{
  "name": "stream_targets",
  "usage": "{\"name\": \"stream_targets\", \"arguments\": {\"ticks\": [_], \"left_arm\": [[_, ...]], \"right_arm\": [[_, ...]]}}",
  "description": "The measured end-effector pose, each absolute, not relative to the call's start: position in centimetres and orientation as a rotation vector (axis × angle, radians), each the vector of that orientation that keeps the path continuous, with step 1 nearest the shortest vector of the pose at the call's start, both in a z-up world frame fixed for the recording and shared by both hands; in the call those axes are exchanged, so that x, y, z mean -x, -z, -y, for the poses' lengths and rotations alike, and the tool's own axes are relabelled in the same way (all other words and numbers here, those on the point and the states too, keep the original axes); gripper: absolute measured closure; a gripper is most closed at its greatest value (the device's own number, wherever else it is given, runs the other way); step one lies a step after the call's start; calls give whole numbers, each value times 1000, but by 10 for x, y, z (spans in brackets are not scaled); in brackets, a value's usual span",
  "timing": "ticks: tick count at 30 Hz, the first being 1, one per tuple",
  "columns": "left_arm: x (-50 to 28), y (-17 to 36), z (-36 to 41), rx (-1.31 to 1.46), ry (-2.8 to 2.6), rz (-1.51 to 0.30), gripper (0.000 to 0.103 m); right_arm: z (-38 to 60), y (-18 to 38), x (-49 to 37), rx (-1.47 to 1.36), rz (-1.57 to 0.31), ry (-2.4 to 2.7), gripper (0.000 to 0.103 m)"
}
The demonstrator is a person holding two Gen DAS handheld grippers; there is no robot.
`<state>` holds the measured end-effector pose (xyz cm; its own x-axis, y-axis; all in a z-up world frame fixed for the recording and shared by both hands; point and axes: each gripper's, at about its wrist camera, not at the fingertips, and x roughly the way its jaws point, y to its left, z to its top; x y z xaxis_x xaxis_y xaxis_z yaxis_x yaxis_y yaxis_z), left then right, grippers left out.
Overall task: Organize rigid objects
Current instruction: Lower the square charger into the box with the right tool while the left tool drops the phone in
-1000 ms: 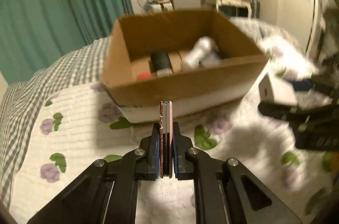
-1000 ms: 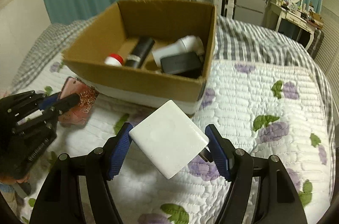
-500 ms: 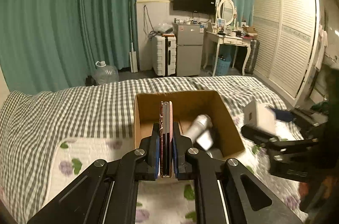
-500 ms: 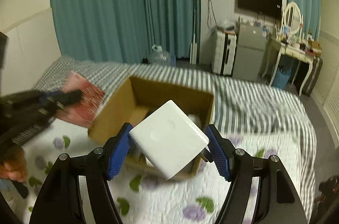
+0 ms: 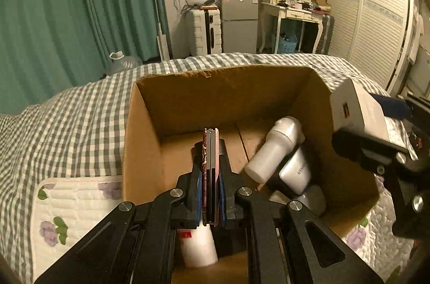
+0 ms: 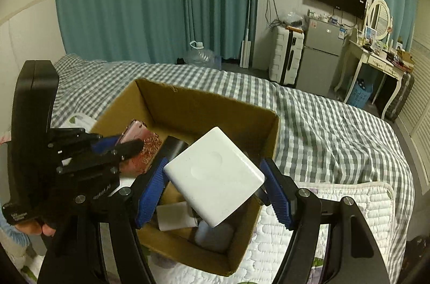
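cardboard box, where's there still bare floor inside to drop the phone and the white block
Inside the cardboard box, bare floor lies along the back wall and the left wall, ahead of the left tool holding the phone. The right side is crowded by the white hair dryer; a white bottle fills the near left. The right tool holds the white block.

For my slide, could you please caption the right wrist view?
Right gripper holds a white square charger block above the open cardboard box while the left gripper carries a pink patterned phone.
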<state>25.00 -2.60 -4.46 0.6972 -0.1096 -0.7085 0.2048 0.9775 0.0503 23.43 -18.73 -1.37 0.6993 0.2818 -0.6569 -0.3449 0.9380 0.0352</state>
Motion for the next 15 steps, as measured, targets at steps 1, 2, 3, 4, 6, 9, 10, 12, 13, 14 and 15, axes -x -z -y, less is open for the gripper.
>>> {"name": "stream_targets", "arguments": {"ticks": [1,2,3,4,6,9,10,12,13,14,15], "left_arm": [[-251,45,24,-118,166,-786,90],[-251,44,23,-116,158,-781,89],[-248,40,22,-118,150,-773,85],[-245,36,21,-120,145,-761,77],[-234,23,17,-124,130,-721,58],[-216,0,10,-111,110,-667,57],[-209,-7,7,-102,111,-660,57],[-201,-15,2,-99,104,-661,52],[-196,-18,-1,-101,92,-655,51],[-191,-20,-4,-102,81,-644,50],[-187,-21,-8,-100,73,-640,48]], "right_arm": [[189,14,-234,89,-713,-345,33],[191,13,-234,84,-710,-340,33],[193,12,-233,79,-706,-335,33],[195,11,-233,76,-703,-331,33],[198,9,-230,71,-699,-322,33],[199,2,-225,58,-695,-318,33],[199,-1,-224,56,-690,-319,33],[196,-7,-219,63,-678,-324,33],[194,-10,-218,68,-672,-325,33],[190,-12,-219,73,-667,-328,33],[187,-13,-221,79,-664,-333,33]]}}
